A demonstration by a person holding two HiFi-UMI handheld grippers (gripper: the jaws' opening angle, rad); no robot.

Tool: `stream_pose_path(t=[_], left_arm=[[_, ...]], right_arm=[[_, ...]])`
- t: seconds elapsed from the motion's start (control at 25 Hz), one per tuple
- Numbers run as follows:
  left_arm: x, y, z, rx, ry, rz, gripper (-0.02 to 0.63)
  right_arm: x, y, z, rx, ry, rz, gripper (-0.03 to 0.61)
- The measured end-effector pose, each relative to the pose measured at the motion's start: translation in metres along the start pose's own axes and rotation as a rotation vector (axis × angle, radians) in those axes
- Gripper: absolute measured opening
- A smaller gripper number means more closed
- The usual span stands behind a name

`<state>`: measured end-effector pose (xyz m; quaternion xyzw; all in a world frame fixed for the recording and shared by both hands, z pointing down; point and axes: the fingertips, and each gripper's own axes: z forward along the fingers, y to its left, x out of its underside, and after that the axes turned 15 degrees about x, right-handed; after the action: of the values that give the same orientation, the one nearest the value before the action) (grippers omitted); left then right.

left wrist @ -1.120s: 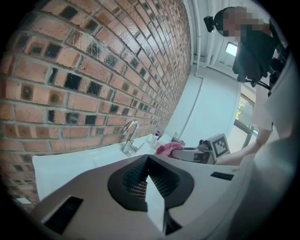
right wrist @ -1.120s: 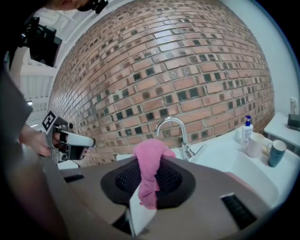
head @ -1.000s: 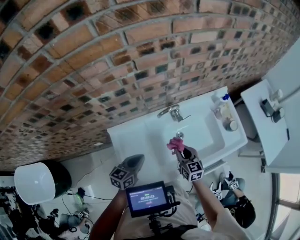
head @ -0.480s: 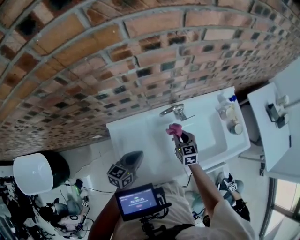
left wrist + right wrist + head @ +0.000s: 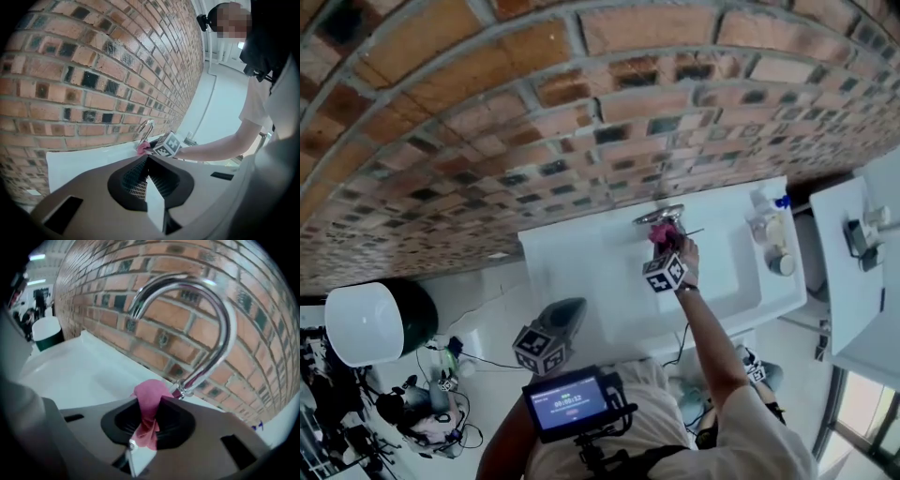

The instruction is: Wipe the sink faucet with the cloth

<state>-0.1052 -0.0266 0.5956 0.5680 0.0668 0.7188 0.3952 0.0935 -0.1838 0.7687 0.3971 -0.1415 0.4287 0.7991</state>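
While right tool (image 5: 149, 414) clamps pink cloth (image 5: 151, 392), faucet (image 5: 224, 324) spout tip sits just right of cloth, arch rising ahead; left tool (image 5: 148, 165), jaws together and empty, hangs well back from sink (image 5: 572, 267).

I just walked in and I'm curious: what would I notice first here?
Probably the pink cloth pinched in the right tool, close against the shiny curved faucet at the back of the white sink. Behind it rises a big red brick wall. The left tool hangs back near the person, shut and empty.
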Motion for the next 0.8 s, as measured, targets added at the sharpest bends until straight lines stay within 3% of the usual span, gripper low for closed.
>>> stream_pose_path(t=[0.16, 0.44, 0.64, 0.8], left_arm=[[0.003, 0.004, -0.009, -0.029, -0.009, -0.013, -0.006], [0.005, 0.006, -0.016, -0.042, -0.022, -0.016, -0.006], [0.005, 0.004, -0.016, -0.035, -0.035, -0.016, -0.006], [0.008, 0.003, -0.017, -0.039, -0.035, -0.016, -0.006]], right_arm=[[0.011, 0.013, 0.023, 0.006, 0.080, -0.202, 0.083], [0.019, 0.011, 0.039, 0.037, 0.173, -0.258, 0.083], [0.027, 0.020, 0.049, 0.065, 0.187, -0.470, 0.083], [0.033, 0.025, 0.059, 0.064, 0.221, -0.581, 0.083]])
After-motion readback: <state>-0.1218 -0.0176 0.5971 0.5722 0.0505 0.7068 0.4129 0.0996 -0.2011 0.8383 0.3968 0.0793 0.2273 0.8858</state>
